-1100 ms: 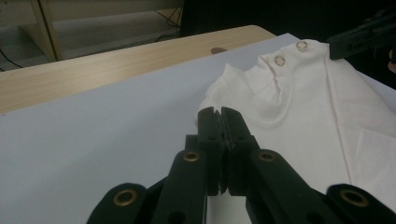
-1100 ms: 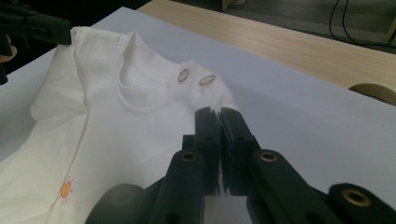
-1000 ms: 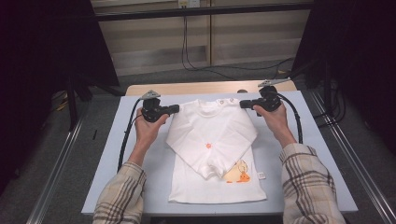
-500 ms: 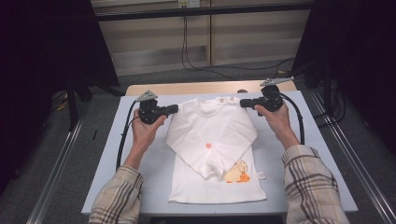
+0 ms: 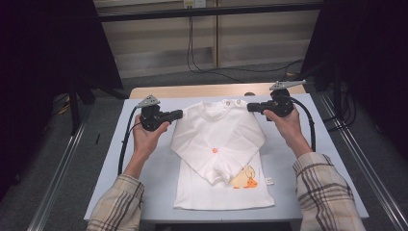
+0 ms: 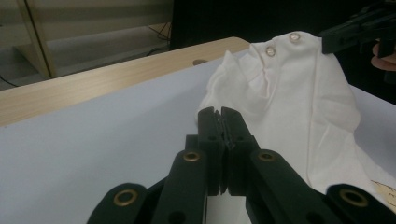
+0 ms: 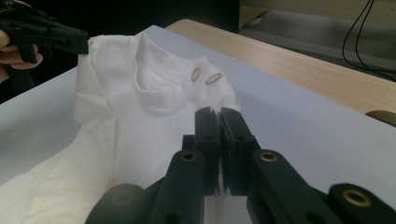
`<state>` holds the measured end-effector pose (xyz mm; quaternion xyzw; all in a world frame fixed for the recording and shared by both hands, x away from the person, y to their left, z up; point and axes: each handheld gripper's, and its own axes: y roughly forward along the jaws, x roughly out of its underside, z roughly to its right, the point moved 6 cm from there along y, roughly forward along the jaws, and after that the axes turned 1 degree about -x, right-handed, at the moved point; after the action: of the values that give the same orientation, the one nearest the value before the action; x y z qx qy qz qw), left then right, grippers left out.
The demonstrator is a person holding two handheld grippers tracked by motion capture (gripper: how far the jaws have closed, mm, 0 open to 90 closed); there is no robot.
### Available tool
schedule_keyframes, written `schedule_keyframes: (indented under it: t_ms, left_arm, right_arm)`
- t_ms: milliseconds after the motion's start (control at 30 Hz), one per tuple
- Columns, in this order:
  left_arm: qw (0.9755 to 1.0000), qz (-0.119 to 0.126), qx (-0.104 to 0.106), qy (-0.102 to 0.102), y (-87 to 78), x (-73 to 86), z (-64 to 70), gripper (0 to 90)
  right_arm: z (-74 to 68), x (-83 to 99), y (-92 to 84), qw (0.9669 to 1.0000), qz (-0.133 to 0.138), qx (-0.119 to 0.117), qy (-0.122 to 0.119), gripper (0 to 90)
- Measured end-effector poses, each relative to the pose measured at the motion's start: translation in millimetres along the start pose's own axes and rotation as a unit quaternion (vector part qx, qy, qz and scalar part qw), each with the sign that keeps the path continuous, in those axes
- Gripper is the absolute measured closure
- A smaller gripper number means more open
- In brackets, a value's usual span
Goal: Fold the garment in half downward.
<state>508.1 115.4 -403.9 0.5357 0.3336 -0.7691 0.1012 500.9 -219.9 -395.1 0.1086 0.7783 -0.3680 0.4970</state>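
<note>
1. No words, brand names or numbers can be read anywhere.
2. The white shirt [image 5: 226, 159] carries an orange-and-yellow print [image 5: 245, 179] near its hem, a picture without legible lettering.
3. A small tag [image 5: 269, 181] at the shirt's side seam is too small to read.
</note>
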Motion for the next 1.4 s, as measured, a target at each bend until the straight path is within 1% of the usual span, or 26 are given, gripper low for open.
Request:
schedule_keyframes:
  t_ms: [133,233,267,400,467,567,600,733,867,933,1033,1133,1200,1400]
  left_arm:
    - [1.0000,0.003,0.007,0.001,-3.8,-0.9,2.4,88.1]
    - [0.9999,-0.001,0.008,0.009,-6.6,-1.3,4.8,88.1]
    - [0.9999,-0.003,0.010,0.009,-7.7,-1.3,5.6,88.2]
    - [0.9999,0.002,0.008,0.008,-12.4,-1.2,7.3,88.3]
    - [0.9999,0.001,0.009,0.012,-14.7,-0.8,8.1,88.5]
    - [0.9999,0.005,0.013,0.010,-17.5,-1.3,10.8,88.7]
    - [0.9998,0.002,0.016,0.011,-18.4,-1.7,12.3,88.7]
    - [0.9995,0.006,0.022,0.021,-23.3,-3.9,20.5,89.0]
    - [0.9994,0.008,0.022,0.024,-27.6,-4.5,22.3,89.1]
    - [0.9995,0.009,0.025,0.018,-28.9,-3.9,23.7,89.0]
    - [0.9994,0.009,0.028,0.016,-30.5,-2.5,25.2,89.0]
    - [0.9993,0.008,0.030,0.019,-33.2,-1.7,27.3,89.0]
    - [0.9992,0.011,0.035,0.017,-35.6,-0.7,29.5,89.1]
    - [0.9989,0.012,0.039,0.023,-42.9,3.7,37.4,89.0]
  right_arm:
    - [-1.3,1.3,-4.1,1.0000,0.002,-0.002,-0.001,86.3]
    - [-2.5,2.9,-7.0,1.0000,0.004,-0.004,0.003,86.2]
    - [-2.7,3.6,-8.0,1.0000,0.003,-0.004,0.001,86.2]
    - [-5.4,5.8,-12.6,1.0000,0.007,-0.006,0.003,86.3]
    - [-7.0,6.7,-15.1,0.9999,0.009,-0.006,0.000,86.2]
    - [-10.4,8.2,-18.7,0.9999,0.013,-0.008,-0.001,86.2]
    - [-11.2,8.5,-19.3,0.9999,0.013,-0.008,-0.001,86.3]
    - [-15.8,9.7,-22.9,0.9998,0.018,-0.011,-0.004,86.3]
    - [-18.5,11.4,-27.1,0.9997,0.022,-0.013,-0.006,86.4]
    - [-20.5,12.8,-29.6,0.9996,0.022,-0.016,-0.007,86.3]
    - [-24.0,15.2,-32.8,0.9996,0.021,-0.016,-0.010,86.3]
    - [-27.5,17.2,-35.5,0.9995,0.022,-0.019,-0.009,86.4]
    - [-29.3,18.5,-37.7,0.9995,0.021,-0.020,-0.011,86.3]
    - [-35.6,22.2,-43.0,0.9994,0.020,-0.023,-0.015,86.3]
